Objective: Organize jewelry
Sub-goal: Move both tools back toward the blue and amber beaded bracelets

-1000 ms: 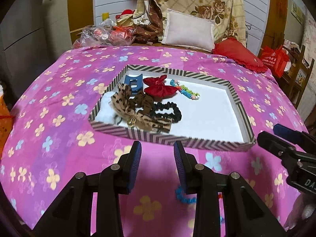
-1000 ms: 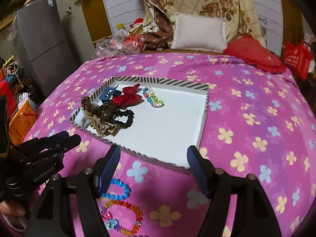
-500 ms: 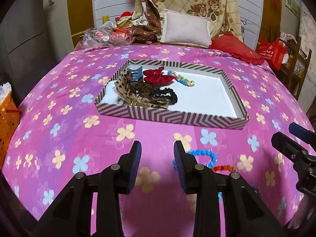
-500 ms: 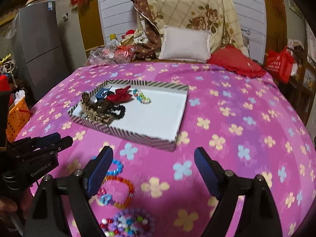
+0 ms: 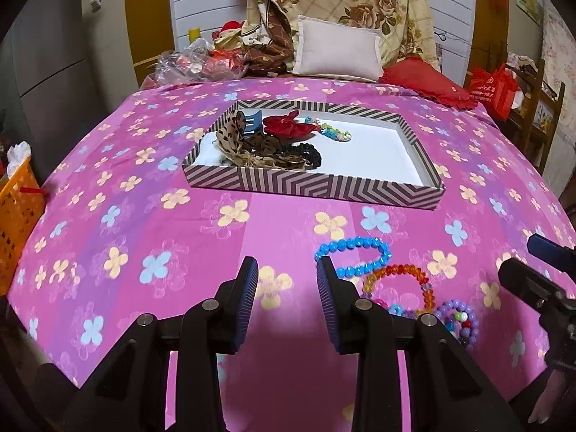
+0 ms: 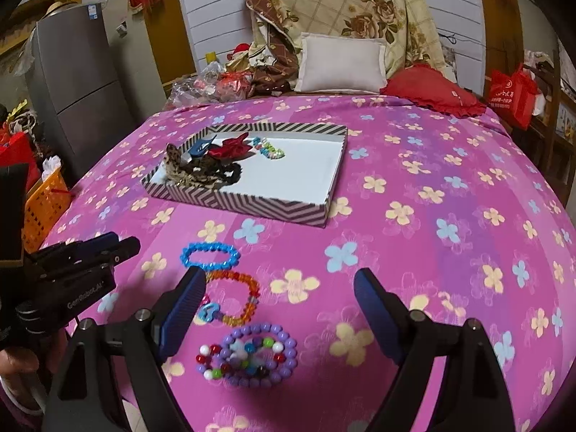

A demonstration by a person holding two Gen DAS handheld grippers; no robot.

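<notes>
A striped shallow box [image 5: 313,187] [image 6: 252,206] sits on the pink flowered bedspread and holds hair ties, a red bow [image 5: 289,126], a blue clip and a bead bracelet. On the spread near me lie a blue bead bracelet [image 5: 354,255] [image 6: 210,255], an orange bead bracelet [image 5: 397,280] [image 6: 234,297] and a purple bead bracelet [image 5: 457,318] [image 6: 259,354]. My left gripper [image 5: 287,289] is open and empty, left of the bracelets. My right gripper [image 6: 279,309] is wide open and empty above the purple and orange bracelets.
Pillows [image 5: 336,50] and bags of clutter [image 5: 201,63] lie at the head of the bed. An orange basket [image 5: 16,212] stands off the left edge. A red bag [image 5: 493,86] and wooden furniture stand at the right. A grey fridge [image 6: 72,90] stands left.
Both grippers have drawn back from the box toward the near edge of the bed. The loose bracelets have come fully into view under the right gripper, which has opened wider.
</notes>
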